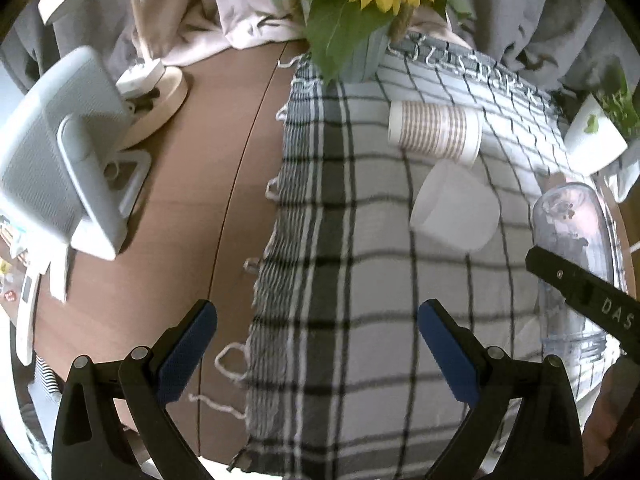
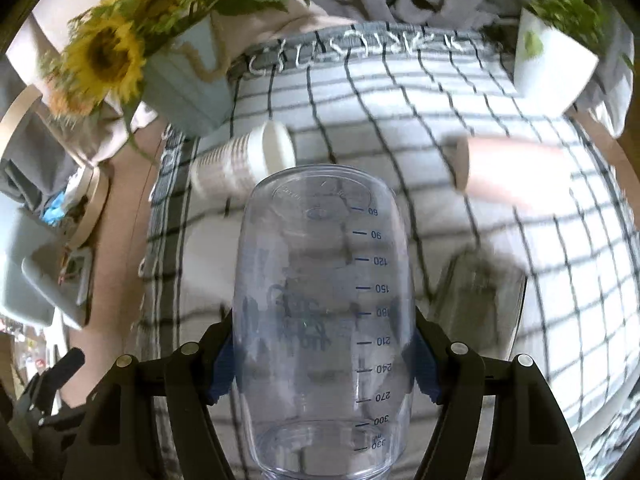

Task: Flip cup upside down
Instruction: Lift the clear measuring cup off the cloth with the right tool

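My right gripper is shut on a clear plastic measuring cup with blue volume marks. It holds the cup above the checked cloth, closed base pointing away, open mouth toward the camera. The same cup shows at the right of the left wrist view, with the right gripper's black finger across it. My left gripper is open and empty above the cloth's left edge. A striped paper cup and a white frosted cup lie on their sides on the cloth.
A sunflower vase stands at the cloth's far edge. A white plant pot is at the far right. A lamp base and a grey stand sit on the brown table at left. A blurred pink cup lies on the cloth.
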### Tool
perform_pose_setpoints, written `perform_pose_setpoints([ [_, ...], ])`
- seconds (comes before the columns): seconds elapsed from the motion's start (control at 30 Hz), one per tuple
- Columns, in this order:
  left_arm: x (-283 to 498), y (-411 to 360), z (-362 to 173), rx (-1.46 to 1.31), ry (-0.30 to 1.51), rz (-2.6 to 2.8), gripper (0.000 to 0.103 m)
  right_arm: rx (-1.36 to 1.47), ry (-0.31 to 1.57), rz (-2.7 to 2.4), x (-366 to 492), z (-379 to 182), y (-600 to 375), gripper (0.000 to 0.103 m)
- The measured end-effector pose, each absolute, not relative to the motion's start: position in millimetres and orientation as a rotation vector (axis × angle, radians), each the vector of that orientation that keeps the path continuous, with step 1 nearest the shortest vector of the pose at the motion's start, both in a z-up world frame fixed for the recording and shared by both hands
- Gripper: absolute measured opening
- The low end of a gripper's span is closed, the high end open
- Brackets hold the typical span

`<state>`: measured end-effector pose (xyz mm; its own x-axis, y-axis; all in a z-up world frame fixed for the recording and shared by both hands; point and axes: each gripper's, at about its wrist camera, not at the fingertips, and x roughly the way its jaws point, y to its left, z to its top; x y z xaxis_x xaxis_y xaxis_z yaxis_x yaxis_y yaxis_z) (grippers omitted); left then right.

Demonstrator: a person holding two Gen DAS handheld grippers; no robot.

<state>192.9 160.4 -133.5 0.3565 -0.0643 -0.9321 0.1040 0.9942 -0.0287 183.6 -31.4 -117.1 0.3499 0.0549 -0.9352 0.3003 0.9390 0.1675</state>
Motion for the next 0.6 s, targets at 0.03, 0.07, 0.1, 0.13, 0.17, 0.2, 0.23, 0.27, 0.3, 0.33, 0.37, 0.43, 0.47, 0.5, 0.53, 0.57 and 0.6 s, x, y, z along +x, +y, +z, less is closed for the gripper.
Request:
perform_pose_setpoints([
  [0.03,189.1,162.5,-135.4,0.045,1.206,-0.112,0.103,0.338,1.218,-0.161,177.1,-118.7,-27.1,0.071],
  [0.07,185.4,165.3,-137.3,0.05,1.21,-0.116,0.103,0.339,1.224,-0.159,173.1,-120.7,-24.1,0.071],
  [0.1,182.5,166.9,-138.8,0.053,1.213,-0.118,0.103,0.342,1.237,-0.158,167.3,-124.6,-18.9,0.071],
  [0.13,178.9,169.4,-141.0,0.059,1.22,-0.12,0.103,0.343,1.245,-0.156,161.9,-127.4,-14.0,0.071],
  [0.17,176.2,171.2,-142.4,0.062,1.224,-0.123,0.103,0.343,1.254,-0.15,158.3,-131.1,-10.1,0.071],
  [0.2,173.6,172.9,-143.7,0.071,1.232,-0.13,0.103,0.346,1.262,-0.151,154.3,-135.4,-6.1,0.071],
  [0.23,170.7,174.6,-145.1,0.078,1.234,-0.13,0.103,0.35,1.265,-0.148,151.2,-138.6,-3.1,0.071],
  [0.27,168.0,176.3,-146.7,0.084,1.237,-0.131,0.103,0.353,1.27,-0.146,148.1,-142.8,0.8,0.071],
  [0.3,165.6,177.9,-148.4,0.09,1.24,-0.13,0.103,0.356,1.279,-0.145,146.6,-148.1,4.0,0.071],
  [0.33,164.0,179.0,-150.1,0.098,1.244,-0.128,0.103,0.361,1.282,-0.142,145.8,-152.1,7.0,0.071],
  [0.37,162.6,180.1,-151.5,0.106,1.244,-0.123,0.103,0.365,1.285,-0.14,144.5,-156.6,9.2,0.071],
  [0.43,160.4,181.6,-154.1,0.125,1.241,-0.114,0.103,0.367,1.291,-0.136,144.6,-164.8,13.7,0.071],
  [0.47,158.9,181.8,-155.5,0.133,1.241,-0.113,0.103,0.368,1.295,-0.138,145.0,-168.5,14.9,0.071],
  [0.5,158.0,182.0,-156.7,0.137,1.241,-0.112,0.103,0.368,1.3,-0.142,145.3,-172.6,16.4,0.071],
  [0.53,157.4,182.0,-158.1,0.142,1.244,-0.11,0.103,0.371,1.301,-0.14,144.6,-174.8,17.2,0.071],
  [0.57,156.1,182.3,-159.7,0.143,1.246,-0.107,0.103,0.373,1.303,-0.138,144.8,-177.4,18.1,0.071],
  [0.6,154.8,182.3,-161.5,0.142,1.247,-0.105,0.103,0.367,1.305,-0.137,143.8,-179.3,19.0,0.071],
])
